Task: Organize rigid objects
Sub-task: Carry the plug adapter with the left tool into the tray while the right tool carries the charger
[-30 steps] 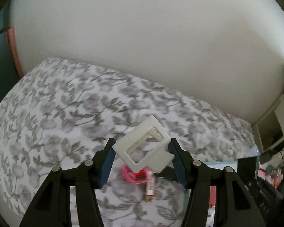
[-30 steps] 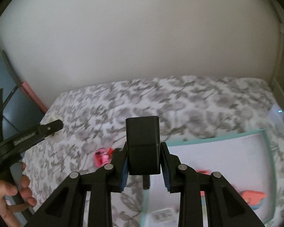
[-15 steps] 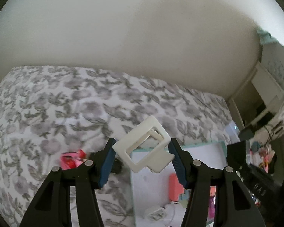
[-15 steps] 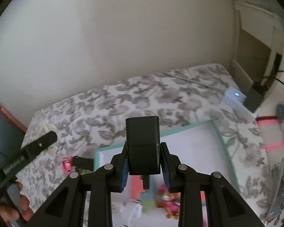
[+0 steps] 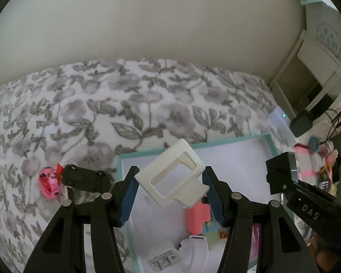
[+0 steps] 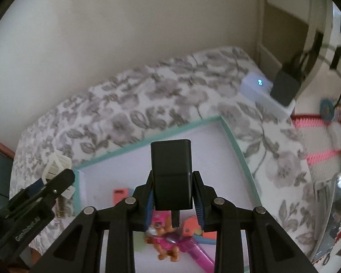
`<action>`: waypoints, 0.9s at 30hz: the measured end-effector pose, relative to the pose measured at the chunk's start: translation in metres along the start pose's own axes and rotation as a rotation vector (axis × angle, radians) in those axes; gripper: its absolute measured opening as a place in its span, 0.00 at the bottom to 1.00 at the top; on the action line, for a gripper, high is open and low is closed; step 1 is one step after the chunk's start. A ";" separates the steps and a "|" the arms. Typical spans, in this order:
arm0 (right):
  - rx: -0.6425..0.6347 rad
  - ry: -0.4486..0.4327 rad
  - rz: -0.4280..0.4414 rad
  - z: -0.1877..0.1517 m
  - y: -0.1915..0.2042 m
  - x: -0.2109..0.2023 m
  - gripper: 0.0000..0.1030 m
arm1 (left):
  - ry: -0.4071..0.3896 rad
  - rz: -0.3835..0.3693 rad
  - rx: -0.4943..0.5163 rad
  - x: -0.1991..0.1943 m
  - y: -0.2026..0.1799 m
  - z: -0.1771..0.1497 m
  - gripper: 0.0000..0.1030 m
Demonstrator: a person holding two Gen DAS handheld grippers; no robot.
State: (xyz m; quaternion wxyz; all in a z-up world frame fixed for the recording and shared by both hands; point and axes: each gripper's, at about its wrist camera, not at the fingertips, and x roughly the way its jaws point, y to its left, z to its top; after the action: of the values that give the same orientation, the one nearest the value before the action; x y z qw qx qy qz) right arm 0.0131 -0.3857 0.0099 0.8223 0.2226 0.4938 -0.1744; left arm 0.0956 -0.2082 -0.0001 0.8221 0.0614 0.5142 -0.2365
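left gripper [image 5: 170, 195] pinching tilted white frame [image 5: 174, 176], right gripper [image 6: 173, 201] gripping upright black charger [image 6: 171, 174]

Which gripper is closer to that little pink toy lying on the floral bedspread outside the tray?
Left. The left gripper, shut on the white frame, sits just right of the pink toy. The right gripper, holding the black charger, is farther right, over the tray.

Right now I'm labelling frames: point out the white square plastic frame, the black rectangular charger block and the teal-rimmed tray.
white square plastic frame [image 5: 170, 175], left wrist view, lower bar.
black rectangular charger block [image 6: 171, 173], right wrist view, front face.
teal-rimmed tray [image 6: 233, 136], right wrist view, right rim.
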 end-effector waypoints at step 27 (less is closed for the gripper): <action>-0.022 0.132 -0.043 -0.012 -0.018 0.042 0.31 | 0.147 0.034 -0.035 0.048 -0.003 -0.018 0.57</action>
State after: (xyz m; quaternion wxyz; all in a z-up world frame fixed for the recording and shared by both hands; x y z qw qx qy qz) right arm 0.0144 -0.3969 -0.0359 0.7866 0.2138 0.5534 -0.1714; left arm 0.0970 -0.2205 -0.0497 0.7871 0.0731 0.5760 -0.2083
